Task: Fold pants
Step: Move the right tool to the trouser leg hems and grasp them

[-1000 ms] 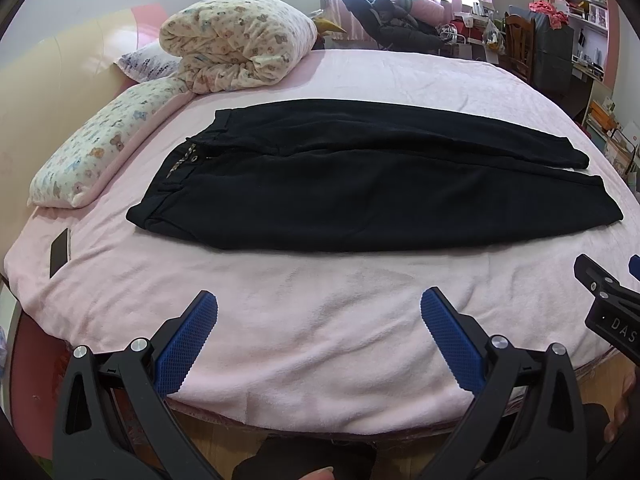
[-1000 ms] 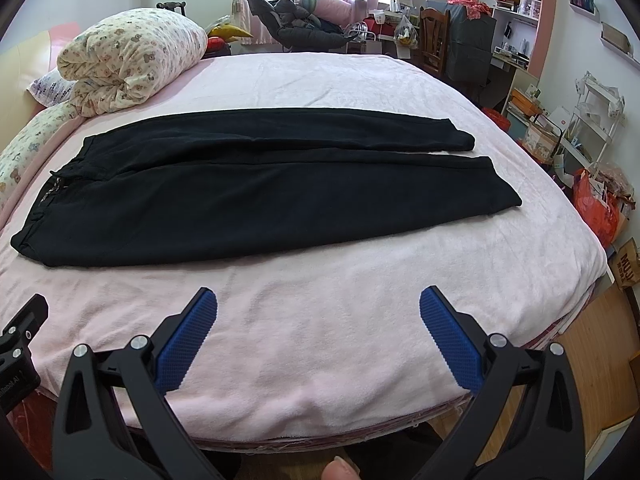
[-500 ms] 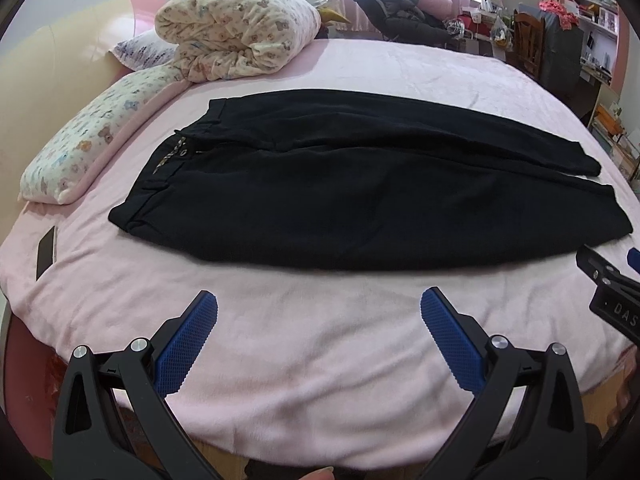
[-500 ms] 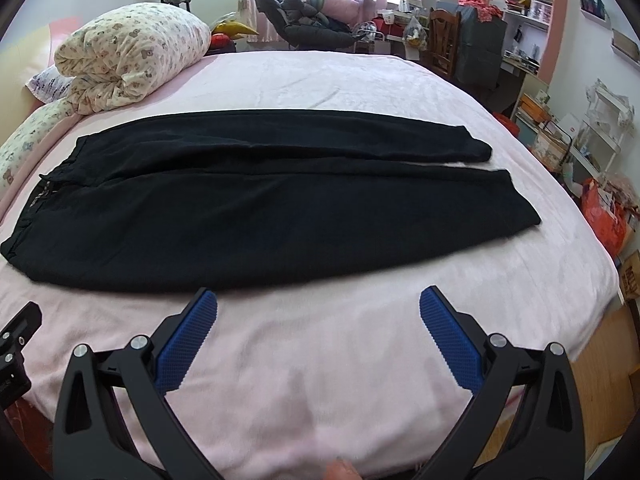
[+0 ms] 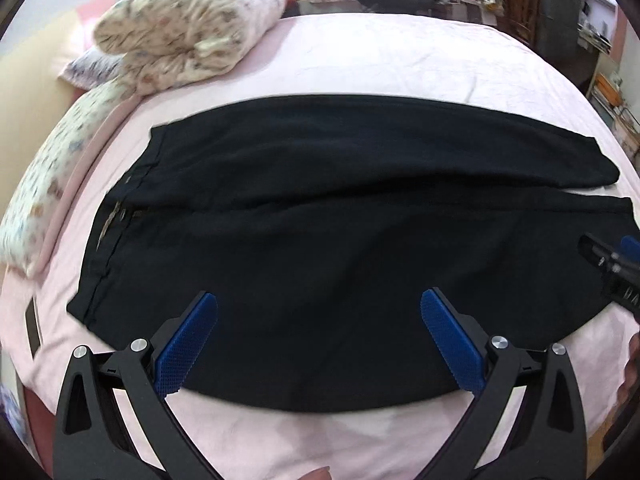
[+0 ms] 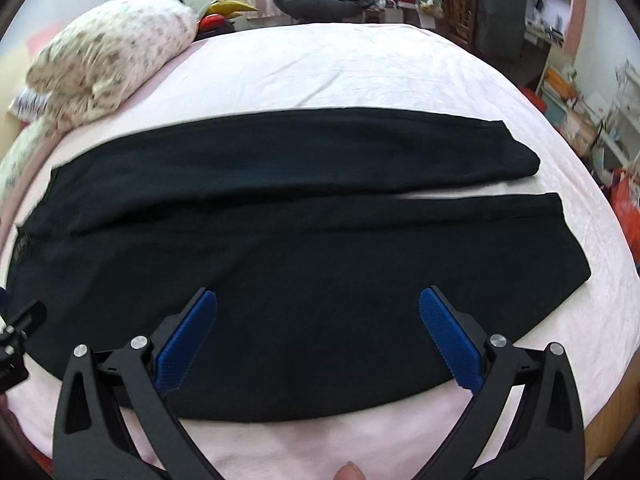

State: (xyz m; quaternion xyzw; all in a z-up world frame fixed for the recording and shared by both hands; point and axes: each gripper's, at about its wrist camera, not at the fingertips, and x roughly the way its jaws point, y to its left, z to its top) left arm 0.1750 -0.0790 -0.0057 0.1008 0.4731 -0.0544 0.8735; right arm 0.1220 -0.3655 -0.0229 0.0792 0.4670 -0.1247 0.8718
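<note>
Approach step: both grippers, left gripper (image 5: 319, 320) and right gripper (image 6: 318, 318), fingers apart over flat pants (image 5: 320, 248); next, pinch the near edge

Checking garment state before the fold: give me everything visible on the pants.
The pants are black, of soft matte fabric, and lie flat and unfolded across the pink bed. The waistband is at the left with the fly showing; the two legs run right, side by side, and part slightly near the hems. Only the bed touches them. The left gripper and right gripper are open above the near edge.
</note>
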